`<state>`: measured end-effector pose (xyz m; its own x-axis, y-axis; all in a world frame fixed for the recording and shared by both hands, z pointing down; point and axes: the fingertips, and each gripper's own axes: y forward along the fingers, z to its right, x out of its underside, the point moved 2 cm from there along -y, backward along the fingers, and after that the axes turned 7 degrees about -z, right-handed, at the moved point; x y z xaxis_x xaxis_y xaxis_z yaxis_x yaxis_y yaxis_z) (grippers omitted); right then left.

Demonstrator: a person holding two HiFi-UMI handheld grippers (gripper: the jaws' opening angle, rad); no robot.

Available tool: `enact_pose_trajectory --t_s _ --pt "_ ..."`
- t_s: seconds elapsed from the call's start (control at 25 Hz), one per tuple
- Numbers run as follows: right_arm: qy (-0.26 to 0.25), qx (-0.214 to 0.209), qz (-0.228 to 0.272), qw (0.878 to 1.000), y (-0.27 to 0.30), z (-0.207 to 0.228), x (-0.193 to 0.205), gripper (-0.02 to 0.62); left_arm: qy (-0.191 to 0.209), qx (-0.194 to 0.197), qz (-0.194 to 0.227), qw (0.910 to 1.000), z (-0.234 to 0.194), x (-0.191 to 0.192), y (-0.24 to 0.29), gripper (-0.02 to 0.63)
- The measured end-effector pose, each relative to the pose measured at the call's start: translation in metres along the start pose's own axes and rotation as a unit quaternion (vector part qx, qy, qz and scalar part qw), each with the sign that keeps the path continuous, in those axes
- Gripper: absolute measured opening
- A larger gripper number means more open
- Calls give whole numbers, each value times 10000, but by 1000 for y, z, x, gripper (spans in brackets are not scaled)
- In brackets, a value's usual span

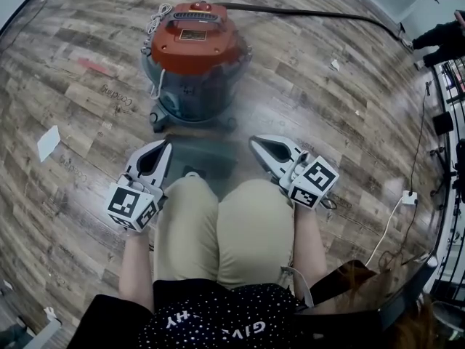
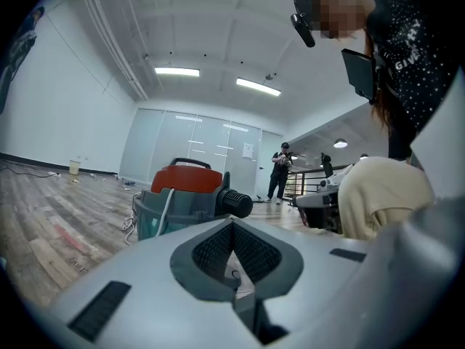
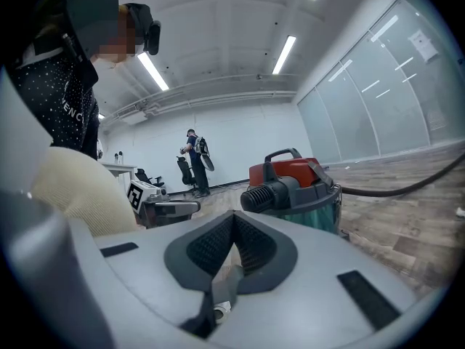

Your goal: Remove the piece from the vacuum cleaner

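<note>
Both clenched on nothing: left tongs (image 1: 164, 148) and right tongs (image 1: 256, 144) beside the knees. The vacuum cleaner (image 1: 192, 49) stands straight ahead on the floor, its black ribbed stub (image 3: 263, 195), probably the piece, pointing back between them, left slightly nearer.

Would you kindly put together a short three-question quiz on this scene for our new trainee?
1. True or false: the left gripper is clamped on the vacuum cleaner.
2. What colour is the vacuum cleaner's lid? A) blue B) red C) yellow
3. Fill in: the black hose runs off toward the ____ side of the head view.

Key:
1. False. The left gripper and the right gripper are both shut, empty and clear of the vacuum cleaner.
2. B
3. right
</note>
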<state>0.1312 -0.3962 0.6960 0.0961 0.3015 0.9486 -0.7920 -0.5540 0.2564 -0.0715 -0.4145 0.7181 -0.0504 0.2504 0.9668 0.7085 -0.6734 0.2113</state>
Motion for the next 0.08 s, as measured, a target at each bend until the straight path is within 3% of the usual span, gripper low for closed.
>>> enact_pose_trajectory --t_s 0.08 --pt "5 7 0 10000 -2 -1 0 9 -9 26 -24 10000 1 1 1 8"
